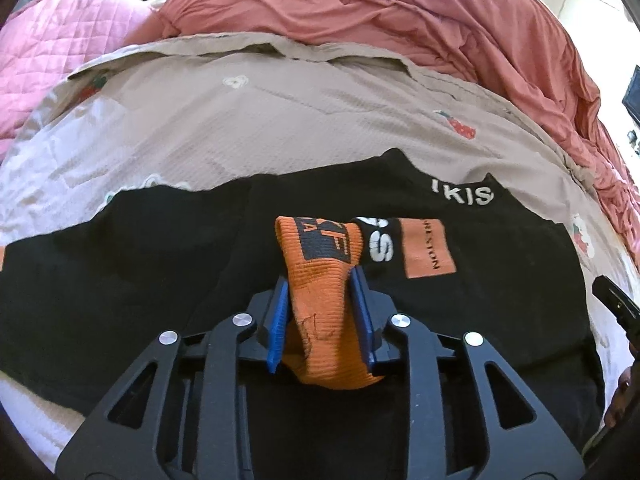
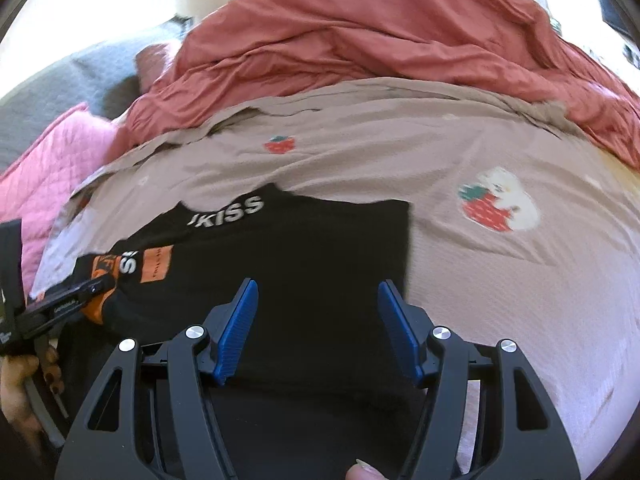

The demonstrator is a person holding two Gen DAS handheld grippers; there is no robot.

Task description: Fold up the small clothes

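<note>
Both grippers are matte black frames — silver round screws at the joints. Ribbed blue pads line the fingers. Triangular cut-outs pierce the outer arms, lower frame.

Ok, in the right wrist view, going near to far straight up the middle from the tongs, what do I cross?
Right tongs, open over the cloth → black garment with white "KISS" lettering → beige strawberry-print sheet → rumpled rust-red blanket.

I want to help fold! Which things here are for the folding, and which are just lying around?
For the folding: black garment, its orange cuff, left gripper, right gripper.

Just lying around: strawberry sheet, red blanket, pink quilt.
</note>
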